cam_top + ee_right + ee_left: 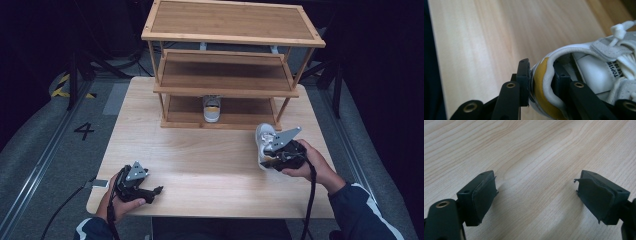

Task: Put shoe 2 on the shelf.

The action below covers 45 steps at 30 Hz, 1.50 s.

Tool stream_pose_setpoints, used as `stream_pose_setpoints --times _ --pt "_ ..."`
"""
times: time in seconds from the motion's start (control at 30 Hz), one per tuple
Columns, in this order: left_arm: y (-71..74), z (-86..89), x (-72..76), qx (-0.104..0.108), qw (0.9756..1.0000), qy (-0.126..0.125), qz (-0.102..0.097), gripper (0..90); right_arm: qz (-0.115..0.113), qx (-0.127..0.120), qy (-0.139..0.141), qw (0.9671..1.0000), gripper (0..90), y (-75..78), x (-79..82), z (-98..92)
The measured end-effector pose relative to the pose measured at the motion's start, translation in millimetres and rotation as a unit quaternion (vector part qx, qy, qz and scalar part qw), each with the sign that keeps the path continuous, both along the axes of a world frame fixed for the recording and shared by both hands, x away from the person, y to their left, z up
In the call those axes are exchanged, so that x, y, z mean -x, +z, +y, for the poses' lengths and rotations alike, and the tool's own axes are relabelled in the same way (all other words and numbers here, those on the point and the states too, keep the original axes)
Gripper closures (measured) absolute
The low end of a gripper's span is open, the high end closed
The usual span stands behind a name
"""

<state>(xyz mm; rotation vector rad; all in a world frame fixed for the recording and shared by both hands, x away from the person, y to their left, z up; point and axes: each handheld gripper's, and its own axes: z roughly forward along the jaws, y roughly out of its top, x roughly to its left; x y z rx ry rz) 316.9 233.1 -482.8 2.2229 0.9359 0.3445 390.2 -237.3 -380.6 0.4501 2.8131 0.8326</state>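
Nearest me, my left gripper rests at the front edge of the table, its jaws wide apart over bare wood. To the right and further in, my right gripper pinches the heel rim of a white sneaker. Beyond, a second sneaker sits on the bottom tier of the wooden shelf.

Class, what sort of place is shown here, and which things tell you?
Probably a recording lab: a pale wooden table holds a three-tier bamboo shoe rack, with black curtains around and a numbered grey floor.
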Motion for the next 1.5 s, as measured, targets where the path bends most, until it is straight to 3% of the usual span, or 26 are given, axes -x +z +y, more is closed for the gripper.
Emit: stream_pose_setpoints --times 0.13,0.17,0.23,0.37,0.63,0.77,1.1,1.33,1.5 --pt "0.2 0.3 -0.4 -0.003 1.0 -0.002 -0.002 15.7 -0.018 0.007 0.002 0.9998 72.5 3.4 -11.3 6.1" --pt "0.4 0.4 -0.7 -0.004 1.0 -0.003 -0.002 15.7 -0.023 0.008 0.008 0.9997 72.4 6.0 -22.9 11.7" --pt "0.1 0.2 -1.0 -0.002 1.0 -0.003 -0.001 15.6 -0.027 0.007 0.009 0.9996 72.4 6.7 -25.9 13.3" --pt "-0.2 -0.6 -0.6 0.001 1.0 0.001 0.0 15.6 -0.04 0.006 0.018 0.999 72.4 11.3 -49.3 23.8" --pt "-0.2 -0.6 -0.6 0.001 1.0 0.001 0.001 15.6 -0.045 0.001 0.016 0.9988 72.3 10.4 -81.1 43.5" --pt "0.5 0.2 -1.3 -0.007 1.0 -0.003 -0.004 15.5 -0.037 -0.005 0.022 0.9991 72.3 2.9 -99.5 60.4" --pt "0.4 0.2 -1.3 -0.006 1.0 -0.003 -0.004 15.5 -0.002 0.015 0.028 0.9995 72.2 -28.9 -136.5 94.1" --pt "0.5 0.2 -1.3 -0.006 1.0 -0.003 -0.004 15.5 0.012 0.012 0.026 0.9995 71.7 -43.0 -150.3 101.0" --pt "0.1 -0.2 -0.9 -0.003 1.0 -0.001 -0.001 15.5 0.004 0.008 0.018 0.9998 65.7 -40.6 -150.4 99.1"
